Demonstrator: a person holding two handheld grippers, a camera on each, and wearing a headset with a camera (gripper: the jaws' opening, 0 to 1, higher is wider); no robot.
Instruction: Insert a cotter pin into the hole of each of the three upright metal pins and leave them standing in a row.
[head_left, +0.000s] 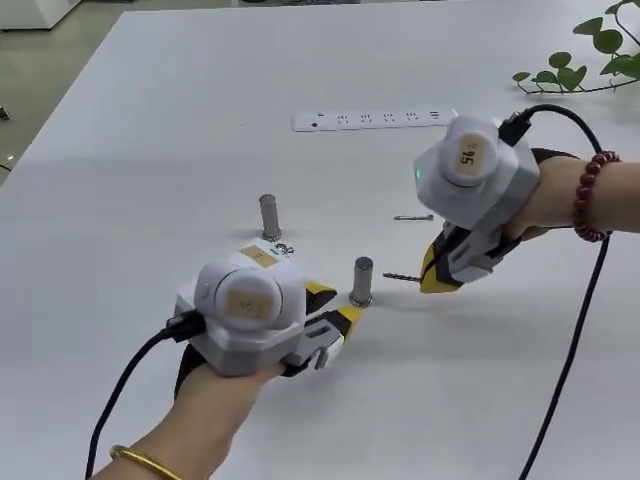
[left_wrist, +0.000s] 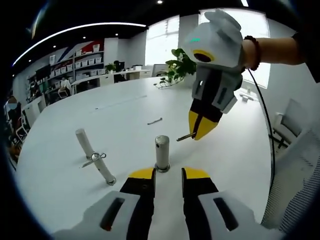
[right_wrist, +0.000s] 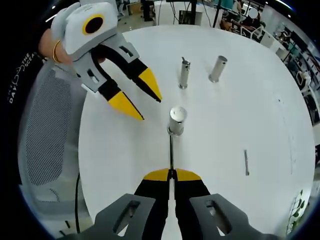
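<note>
Three grey metal pins (head_left: 270, 216) stand upright mid-frame — one seemingly carries a cotter pin (left_wrist: 95, 159). A second cotter pin (head_left: 402, 277) points level at the center pin (head_left: 362, 281); a spare cotter pin (head_left: 413, 217) lies flat, right of centre.

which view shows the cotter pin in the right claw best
The right gripper view: the cotter pin runs full length from the right claw toward the nearest metal pin. The left gripper view shows it small, side-on; the head view, a thin dark sliver.

An office: desks (left_wrist: 125, 74), stocked shelves (left_wrist: 80, 61), a mesh chair (right_wrist: 47, 130).
</note>
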